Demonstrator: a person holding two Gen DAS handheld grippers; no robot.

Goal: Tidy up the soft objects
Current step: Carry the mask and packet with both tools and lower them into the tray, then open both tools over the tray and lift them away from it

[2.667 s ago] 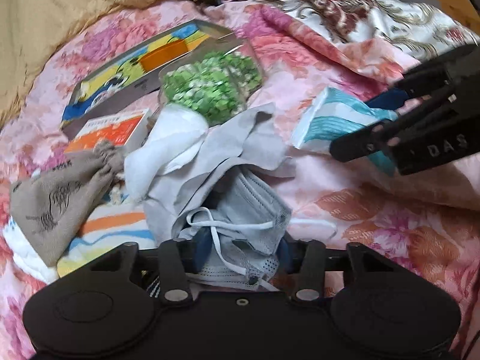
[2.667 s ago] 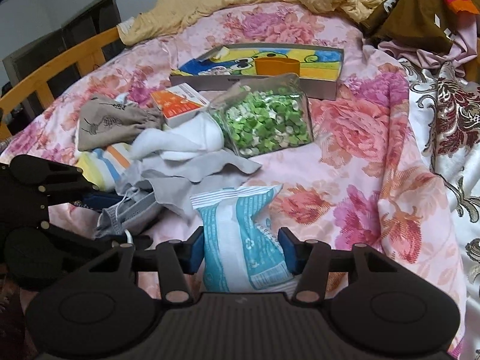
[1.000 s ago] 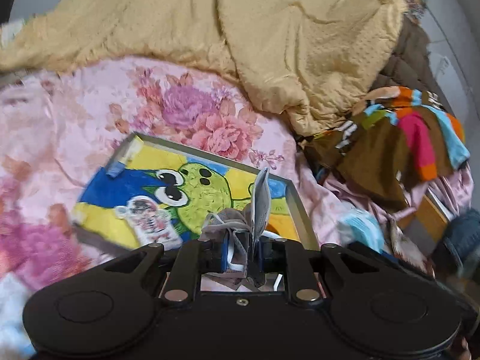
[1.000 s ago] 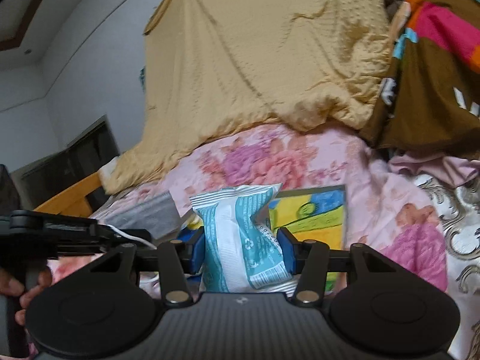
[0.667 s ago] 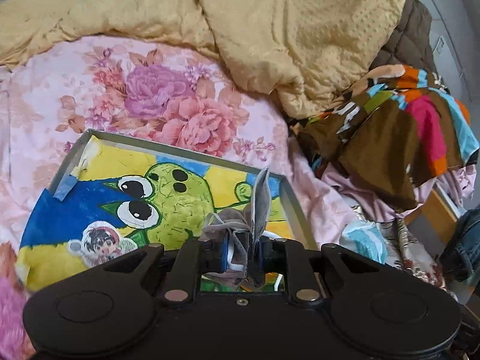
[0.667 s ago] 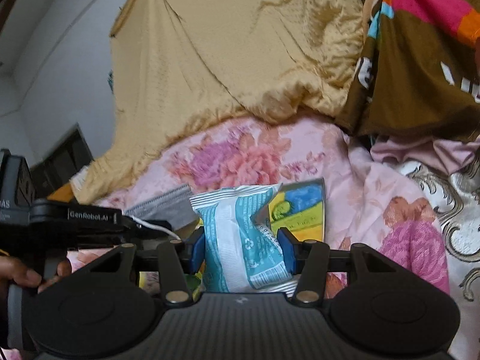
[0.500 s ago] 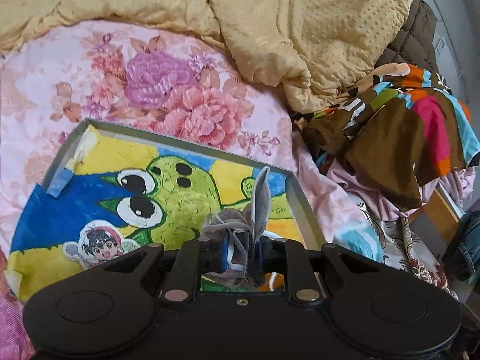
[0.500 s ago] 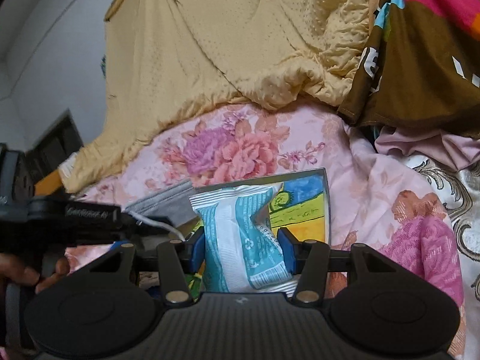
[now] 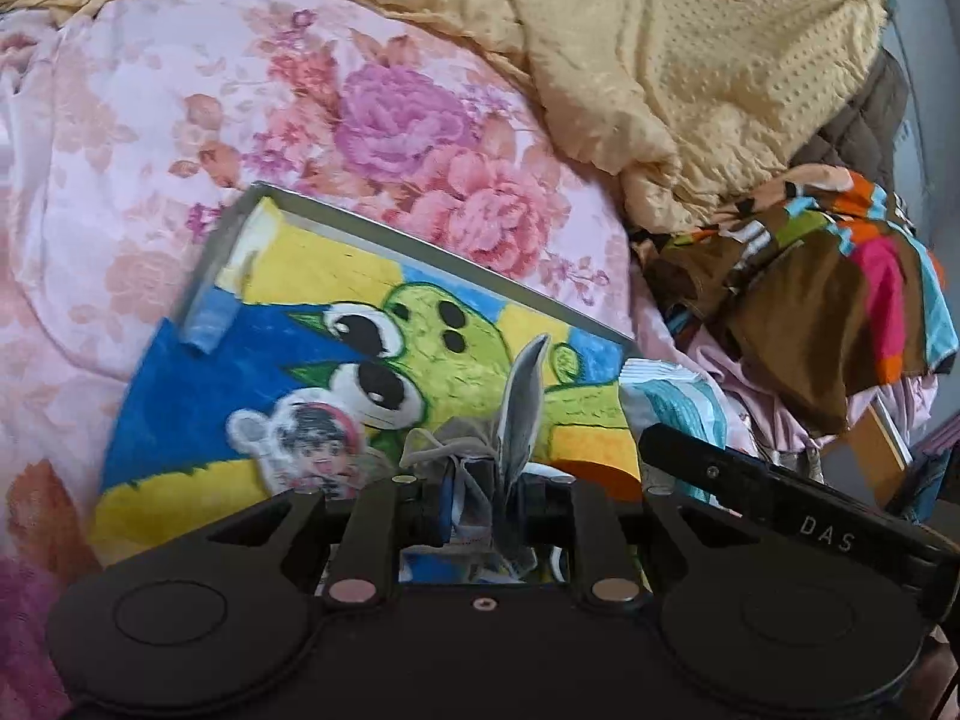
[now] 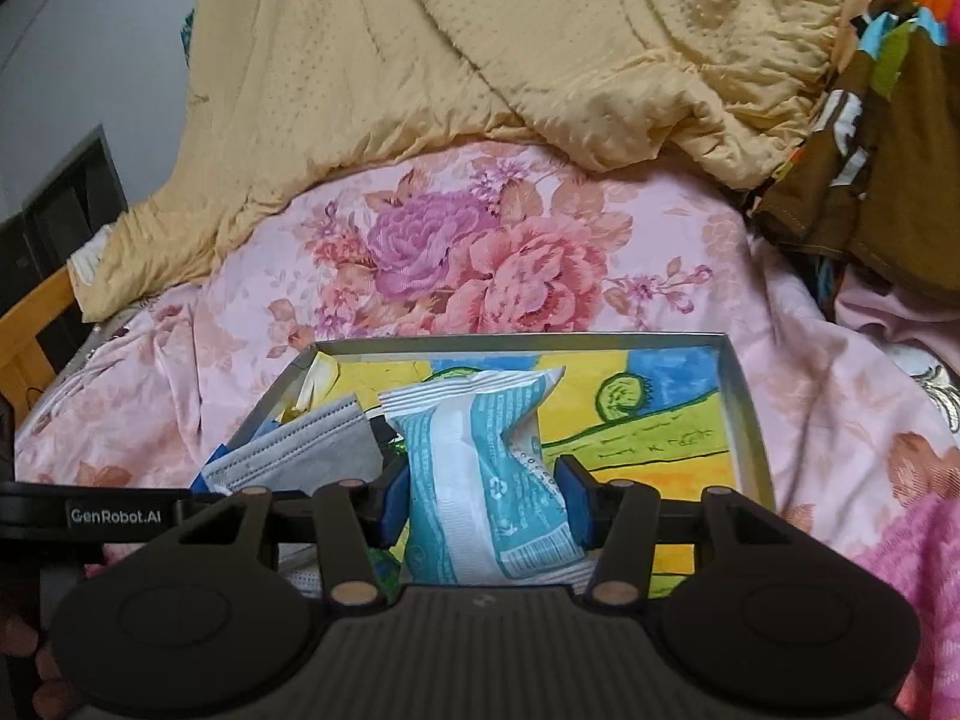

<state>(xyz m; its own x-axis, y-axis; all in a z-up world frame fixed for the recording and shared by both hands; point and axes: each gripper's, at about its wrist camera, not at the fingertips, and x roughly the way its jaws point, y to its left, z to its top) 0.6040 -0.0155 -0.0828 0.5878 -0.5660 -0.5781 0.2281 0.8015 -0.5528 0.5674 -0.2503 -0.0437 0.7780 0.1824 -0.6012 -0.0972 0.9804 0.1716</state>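
1. Left claw point(image 9: 480, 501) is squeezed almost shut on a grey face mask point(image 9: 519, 414), and part of the mask sticks up like a little flag.
2. Right claw point(image 10: 480, 501) is about half open and pinches a blue and white soft packet point(image 10: 480, 468) by its sides.
3. Both things hang over a shallow box point(image 10: 741, 402) with a green cartoon frog painted inside. The box lies on the flowery pink bed sheet point(image 10: 480, 246).
4. From the left view, the packet point(image 9: 678, 408) is near the right side of the box, just beside its edge point(image 9: 456, 258).
5. I think the next step is to let go of both things in the box.
6. The packet could miss and land on the sheet, because it is so close to the box edge.
7. The mask has thin white loops. One could catch on the left claw, and then the mask would come back up with it.
8. The two claws are very close. If they bump, a thing could slip out too soon.
9. The bed is soft, so a push on the box could tip it.
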